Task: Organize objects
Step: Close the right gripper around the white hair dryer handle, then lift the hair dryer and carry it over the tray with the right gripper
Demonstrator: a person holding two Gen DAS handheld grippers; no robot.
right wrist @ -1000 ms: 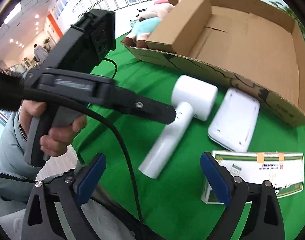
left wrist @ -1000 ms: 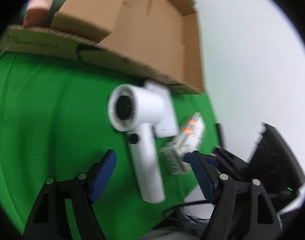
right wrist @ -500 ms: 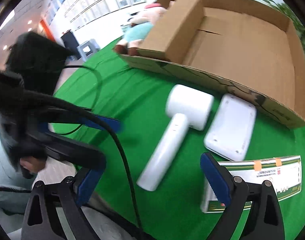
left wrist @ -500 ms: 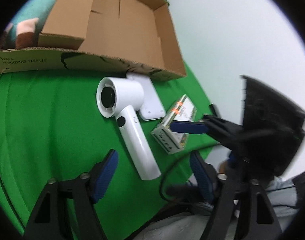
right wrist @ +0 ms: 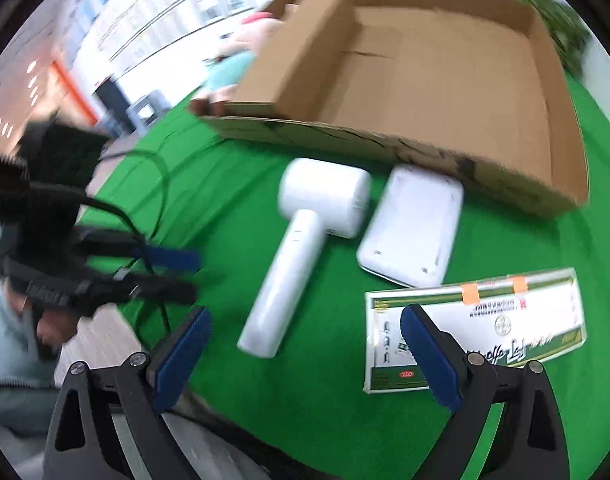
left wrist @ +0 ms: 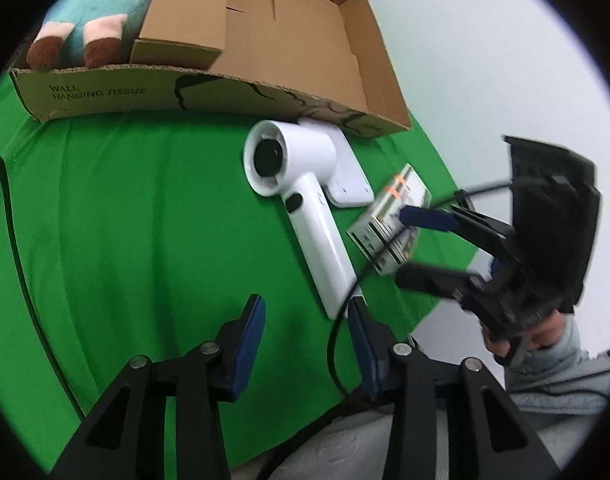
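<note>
- The white hair dryer with a round barrel and straight handle (left wrist: 301, 208) lies on the green cloth-covered table (left wrist: 125, 220), barrel just in front of the shallow open brown cardboard box (left wrist: 289, 40), handle pointing back toward me.
- Just right of it sits a flat white rounded-rectangle device (right wrist: 413, 224), and nearer and further right a green-and-white printed carton sealed with orange tape (right wrist: 477, 320).
- A second ago the left gripper (left wrist: 305, 332) was spread wide; now its jaws are closing with nothing between them, the handle's end just ahead of the right pad (not a grab yet, I judge).
- The right gripper (right wrist: 305, 344) has swung in and hangs over the carton, jaws wide but starting to close, nothing held; its right finger overlaps the carton's near end.
- That suggests the carton or the dryer is the first pick; nothing has gone into the box.
- The box floor looks bare, and a teal plush toy (left wrist: 97, 12) sits at its far-left edge.
- The table's near edge is close under both tools, and a black cable (left wrist: 345, 308) crosses the dryer handle.
</note>
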